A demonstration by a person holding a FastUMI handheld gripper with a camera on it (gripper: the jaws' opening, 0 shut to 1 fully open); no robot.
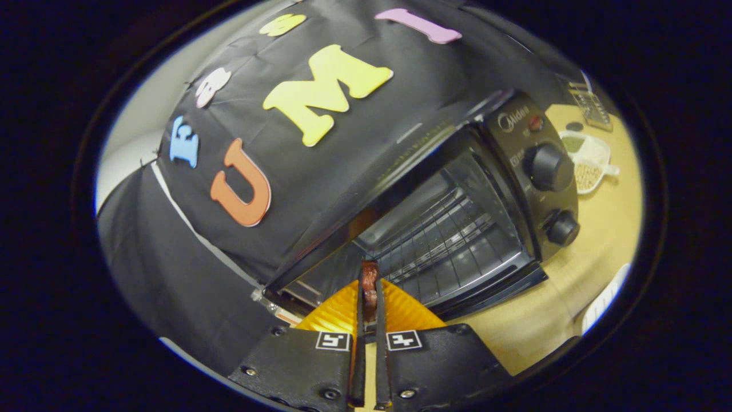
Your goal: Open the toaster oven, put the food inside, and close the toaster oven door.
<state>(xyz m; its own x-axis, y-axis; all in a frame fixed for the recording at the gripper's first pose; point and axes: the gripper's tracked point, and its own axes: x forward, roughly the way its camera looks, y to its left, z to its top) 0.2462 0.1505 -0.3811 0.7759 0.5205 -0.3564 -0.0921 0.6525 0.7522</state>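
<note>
Two gripper [369,286] fingers clench a reddish-brown food piece [369,281] over an orange ribbed plate [400,312], just ahead of black toaster oven [457,229] w/ door open, wire rack visible.

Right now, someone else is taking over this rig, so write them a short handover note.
Gripper: fingers nearly together, pinching a small reddish-brown piece of food between the tips.
Toaster oven: on the wooden table, door already open, wire rack visible inside. The gripper is just in front of the opening.
Done: door opened, food picked up.
Left: carry the food in, set it on the rack, release, back out, close the door.
</note>
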